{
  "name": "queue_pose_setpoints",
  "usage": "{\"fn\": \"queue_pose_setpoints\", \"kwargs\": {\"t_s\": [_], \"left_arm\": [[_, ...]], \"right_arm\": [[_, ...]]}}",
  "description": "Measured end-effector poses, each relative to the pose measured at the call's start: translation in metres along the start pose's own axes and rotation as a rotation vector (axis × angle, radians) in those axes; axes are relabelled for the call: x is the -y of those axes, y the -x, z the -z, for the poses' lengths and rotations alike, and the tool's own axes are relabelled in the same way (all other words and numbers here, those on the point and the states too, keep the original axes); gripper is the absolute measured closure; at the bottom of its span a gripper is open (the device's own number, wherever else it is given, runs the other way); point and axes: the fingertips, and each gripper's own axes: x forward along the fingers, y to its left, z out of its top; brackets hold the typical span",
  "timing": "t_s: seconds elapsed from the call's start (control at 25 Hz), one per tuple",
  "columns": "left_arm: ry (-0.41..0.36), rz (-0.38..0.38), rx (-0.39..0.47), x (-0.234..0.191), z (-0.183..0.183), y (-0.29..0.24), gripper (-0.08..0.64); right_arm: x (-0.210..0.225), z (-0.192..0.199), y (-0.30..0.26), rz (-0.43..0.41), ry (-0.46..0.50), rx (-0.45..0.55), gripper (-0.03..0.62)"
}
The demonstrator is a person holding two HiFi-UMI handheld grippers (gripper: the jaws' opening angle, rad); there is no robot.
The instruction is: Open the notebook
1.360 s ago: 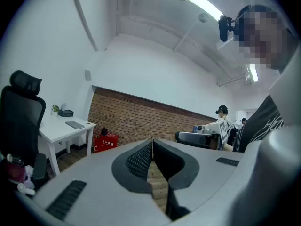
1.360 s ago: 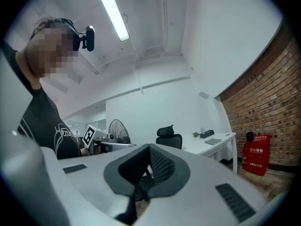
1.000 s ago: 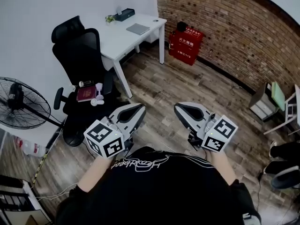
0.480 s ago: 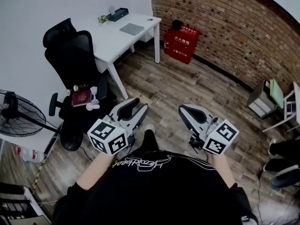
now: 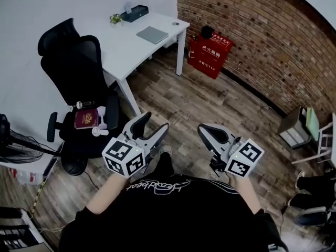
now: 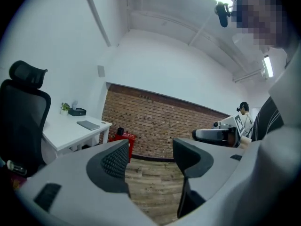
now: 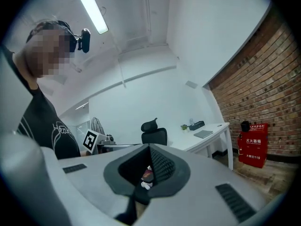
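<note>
Both grippers are held level in front of the body, short of the chair (image 5: 73,62), presumably because the approach is not yet finished. The left gripper (image 5: 154,121) is carried with its jaws wide apart and only floor seen between them, most likely made ready for a cover to be taken. The right gripper (image 5: 207,131) is kept with its jaws together on nothing; through the slit above its tips the chair seat is sighted, so it seems to be aimed there.

A maroon booklet (image 5: 85,118), judged to be the notebook, is laid flat and closed on the chair seat, with small white items (image 5: 100,125) just beside it. A grey pad (image 5: 152,34) is left on the desk (image 5: 126,49) behind the chair.

Against the frame of 1 second ago, the left jaws, then together, have just been opened. The chair is now seen further left in the head view, and the fan (image 5: 10,135) beside it is mostly cut off.
</note>
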Motion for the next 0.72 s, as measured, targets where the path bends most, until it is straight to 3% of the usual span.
{"fn": "queue_pose_setpoints", "kwargs": {"t_s": [0.2,0.44,0.72], "left_arm": [[0.052,-0.028,-0.053,-0.091,-0.009,-0.052,0.262],[0.081,-0.049,-0.086,-0.193,-0.03,-0.111,0.262],[0.087,-0.071,-0.108,-0.268,-0.043,-0.153,0.262]], "right_arm": [[0.068,0.0,-0.075,0.007,-0.074,-0.065,0.593],[0.146,-0.021,-0.163,0.016,-0.086,-0.125,0.592],[0.199,-0.041,-0.227,0.027,-0.078,-0.133,0.592]]}}
